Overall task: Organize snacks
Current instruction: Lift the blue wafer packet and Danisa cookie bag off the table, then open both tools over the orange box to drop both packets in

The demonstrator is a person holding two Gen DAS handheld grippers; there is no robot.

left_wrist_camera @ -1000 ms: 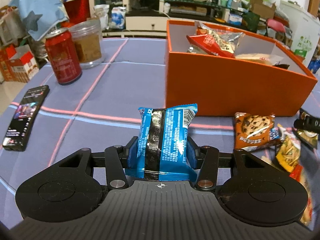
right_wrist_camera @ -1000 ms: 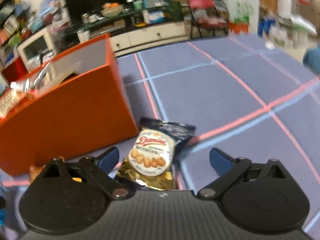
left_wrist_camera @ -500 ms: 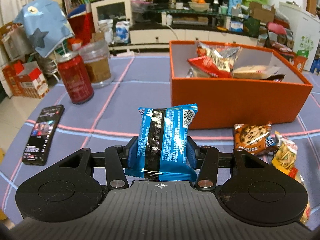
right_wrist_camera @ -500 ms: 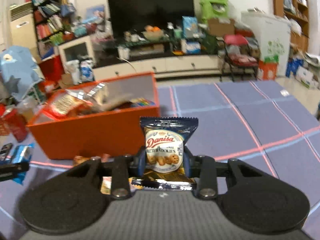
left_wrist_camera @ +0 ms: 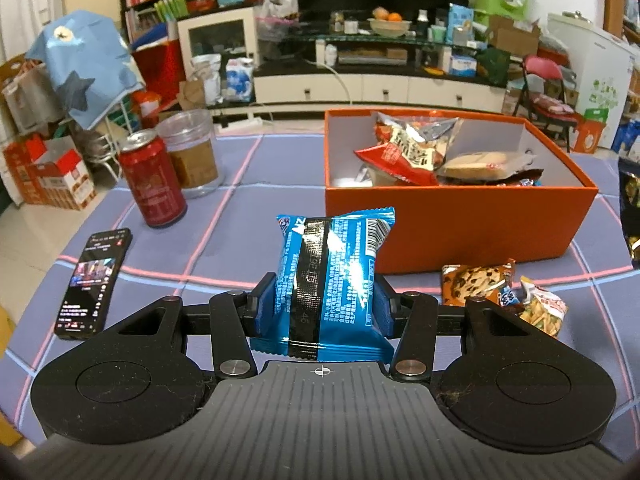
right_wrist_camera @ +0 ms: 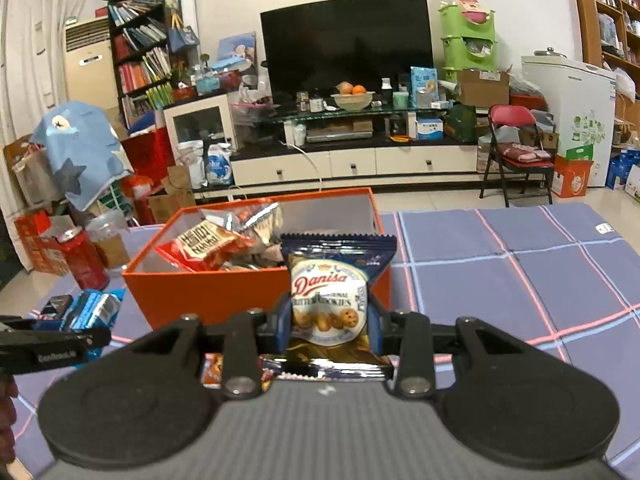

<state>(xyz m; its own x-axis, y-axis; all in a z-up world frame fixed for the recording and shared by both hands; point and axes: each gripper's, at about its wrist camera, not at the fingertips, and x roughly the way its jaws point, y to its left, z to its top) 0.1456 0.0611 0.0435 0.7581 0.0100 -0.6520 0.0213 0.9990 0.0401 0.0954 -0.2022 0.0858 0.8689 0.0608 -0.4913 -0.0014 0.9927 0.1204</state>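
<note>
My left gripper is shut on a blue snack packet, held upright above the tablecloth in front of the orange box. The box holds several snack packs. My right gripper is shut on a dark blue butter cookie packet, lifted before the same orange box. In the right wrist view the left gripper with its blue packet shows at the left edge. A chocolate chip cookie pack and a yellow snack pack lie on the cloth at the right.
A red can, a clear jar and a phone stand on the left of the purple checked tablecloth. Behind the table are a TV stand, a red folding chair and cluttered shelves.
My right gripper closed on the butter cookie packet and lifted it off the cloth, tilting up toward the room. My left gripper rose with the blue packet still in it.
</note>
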